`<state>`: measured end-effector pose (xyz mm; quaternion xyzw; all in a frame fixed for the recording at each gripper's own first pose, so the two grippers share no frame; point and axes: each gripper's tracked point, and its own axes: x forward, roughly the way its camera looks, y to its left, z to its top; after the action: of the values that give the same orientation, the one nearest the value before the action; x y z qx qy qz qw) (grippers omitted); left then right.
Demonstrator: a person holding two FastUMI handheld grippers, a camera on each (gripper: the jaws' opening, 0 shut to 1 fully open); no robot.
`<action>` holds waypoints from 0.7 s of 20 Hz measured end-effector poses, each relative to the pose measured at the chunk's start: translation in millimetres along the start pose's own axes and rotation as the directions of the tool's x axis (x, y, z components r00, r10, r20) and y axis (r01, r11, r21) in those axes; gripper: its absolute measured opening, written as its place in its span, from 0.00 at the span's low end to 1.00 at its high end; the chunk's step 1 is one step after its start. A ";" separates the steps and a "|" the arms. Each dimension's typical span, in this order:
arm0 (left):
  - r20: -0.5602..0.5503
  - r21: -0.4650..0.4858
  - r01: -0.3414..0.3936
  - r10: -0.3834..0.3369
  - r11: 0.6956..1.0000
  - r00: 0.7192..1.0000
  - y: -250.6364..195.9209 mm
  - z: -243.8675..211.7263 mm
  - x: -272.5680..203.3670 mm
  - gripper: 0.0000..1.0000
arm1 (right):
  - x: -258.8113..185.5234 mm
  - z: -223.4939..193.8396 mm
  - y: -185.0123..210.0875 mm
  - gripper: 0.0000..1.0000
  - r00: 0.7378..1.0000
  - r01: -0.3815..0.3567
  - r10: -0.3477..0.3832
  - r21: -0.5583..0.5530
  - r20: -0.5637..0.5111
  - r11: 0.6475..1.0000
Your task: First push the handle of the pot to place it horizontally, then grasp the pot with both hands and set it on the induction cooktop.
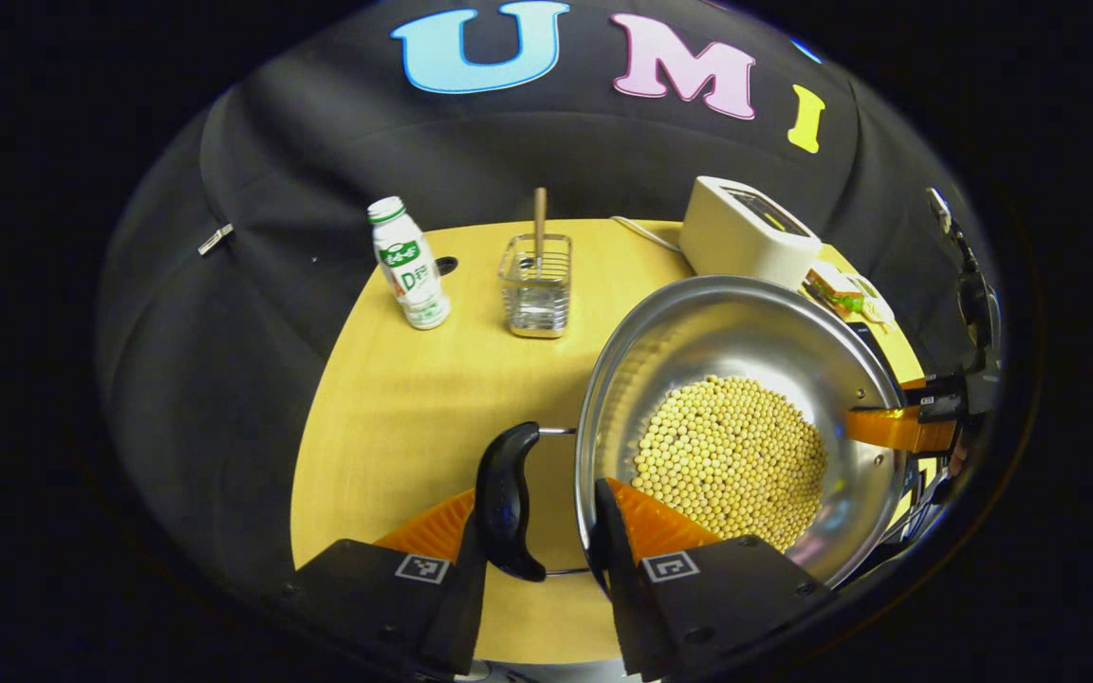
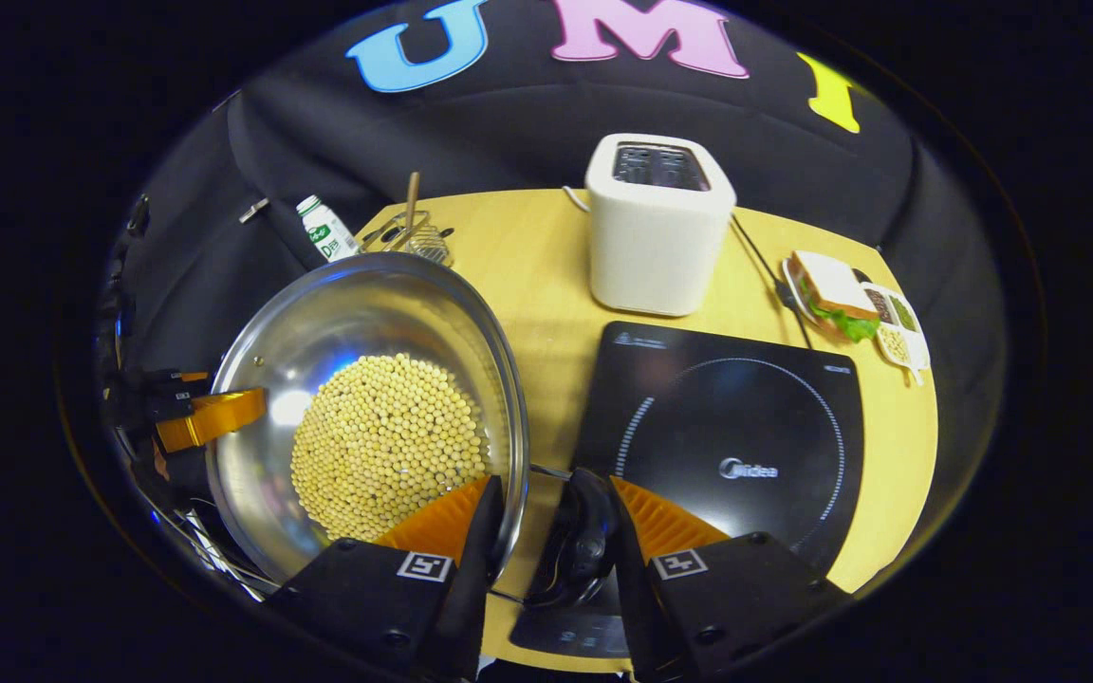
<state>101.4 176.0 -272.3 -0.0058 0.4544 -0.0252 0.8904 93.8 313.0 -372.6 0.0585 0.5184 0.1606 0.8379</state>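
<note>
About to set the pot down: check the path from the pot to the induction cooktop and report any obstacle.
Nothing visible blocks it. In the right gripper view the pot sits just left of the induction cooktop, whose glass top is bare. The toaster stands behind the cooktop and the sandwich plate off its far right corner, both outside the path.

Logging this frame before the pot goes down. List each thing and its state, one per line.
pot: held by both handles, full of beans, not yet over cooktop
left gripper: around left pot handle
right gripper: around right pot handle
induction cooktop: bare
toaster: slots empty
bottle: upright, capped
</note>
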 end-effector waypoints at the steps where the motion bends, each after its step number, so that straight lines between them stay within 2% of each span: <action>1: -0.007 -0.002 0.006 -0.006 1.000 1.000 -13.5 0.7 0.6 0.59 | -4.0 -0.2 -7.6 0.62 1.000 0.005 -0.005 0.002 0.000 1.000; 7: 0.002 0.036 0.041 -0.041 0.999 0.999 -92.9 20.4 -2.7 0.59 | -20.9 1.2 -47.7 0.61 0.999 0.041 -0.042 0.032 0.012 0.999; 14: -0.009 0.054 0.087 -0.087 0.995 0.996 -176.3 28.5 16.7 0.59 | -23.8 -2.6 -78.8 0.61 0.996 0.086 -0.087 0.057 0.008 0.995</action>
<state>127.3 -1.3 -263.2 -0.0012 0.4558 -0.0763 0.8868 98.1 230.8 -374.4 0.0607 0.5203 0.1089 0.8448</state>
